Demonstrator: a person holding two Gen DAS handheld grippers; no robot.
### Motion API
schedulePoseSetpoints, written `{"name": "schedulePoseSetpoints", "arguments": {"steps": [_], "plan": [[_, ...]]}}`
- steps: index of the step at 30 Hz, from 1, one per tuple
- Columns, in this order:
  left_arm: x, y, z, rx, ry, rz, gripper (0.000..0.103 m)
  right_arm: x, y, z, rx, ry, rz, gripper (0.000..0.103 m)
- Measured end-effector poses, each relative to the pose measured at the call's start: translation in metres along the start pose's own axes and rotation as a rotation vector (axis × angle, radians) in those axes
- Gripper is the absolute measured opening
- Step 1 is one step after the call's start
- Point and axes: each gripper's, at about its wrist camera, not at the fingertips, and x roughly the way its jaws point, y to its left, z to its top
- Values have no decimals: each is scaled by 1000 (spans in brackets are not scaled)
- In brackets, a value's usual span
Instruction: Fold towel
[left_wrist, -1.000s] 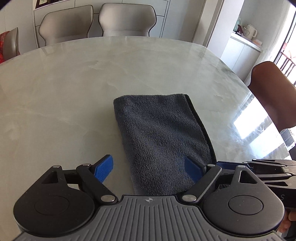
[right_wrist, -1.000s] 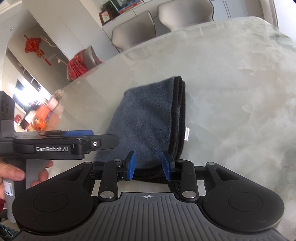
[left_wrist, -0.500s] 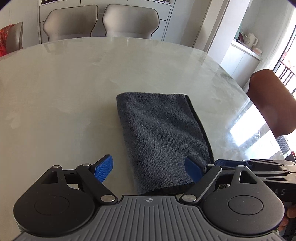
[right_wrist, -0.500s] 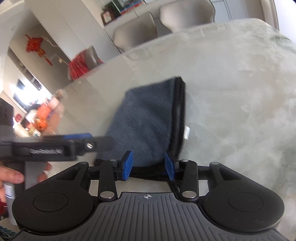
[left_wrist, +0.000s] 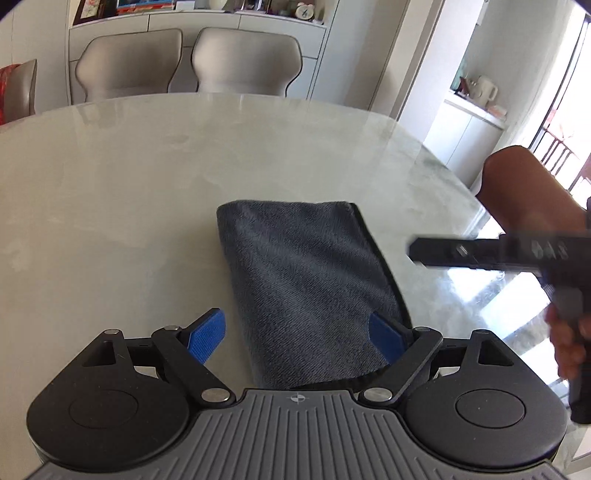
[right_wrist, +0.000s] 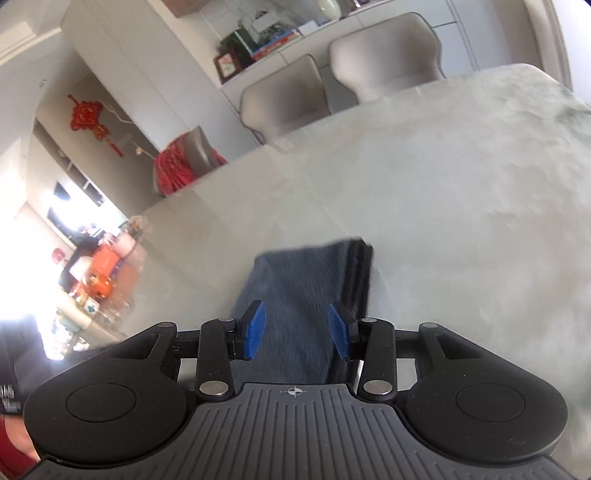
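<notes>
Towel (left_wrist: 306, 291): a dark grey cloth is seen folded into a narrow rectangle, laid flat on the marble table (left_wrist: 129, 192), its black-trimmed edges stacked along the right side
Left gripper (left_wrist: 299, 334): blue pads are spread wide, the towel's near end lies between them, nothing is gripped
Right gripper (right_wrist: 297, 330): pads are parted above the towel (right_wrist: 306, 295), nothing is clasped; in the left view it is blurred, held off the towel's right edge
Chairs (left_wrist: 188, 62): two grey seats are set at the far rim
</notes>
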Motion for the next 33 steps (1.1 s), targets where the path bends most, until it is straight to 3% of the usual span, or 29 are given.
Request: {"name": "schedulePoseSetpoints", "arguments": {"steps": [5,9,11,13,24,25,27,28,31,33], "plan": [[10,-8,-8,13,46,-19,88,45,-7,26,-25,68,72,40],[18,-9,-13,27,80,-13,88,74,-13,39,-66,120,35,40],[24,-4,-15,-17,130,-1,88,84,-19,44,-77,145,-19,40],[25,0,-18,-41,126,-2,90,90,-25,47,-74,165,-8,40],[35,-6,-23,14,118,9,94,87,-39,45,9,125,39,38],[34,-6,-23,18,125,8,94,85,-38,45,21,122,33,42],[34,-5,-21,12,154,-1,94,78,-32,45,44,126,40,68],[28,-4,-20,-8,166,-11,94,72,-27,44,47,124,45,99],[24,6,-20,-101,174,-29,94,50,-9,38,-2,106,-12,103],[21,11,-20,-138,175,-25,94,33,7,28,-107,96,-81,103]]}}
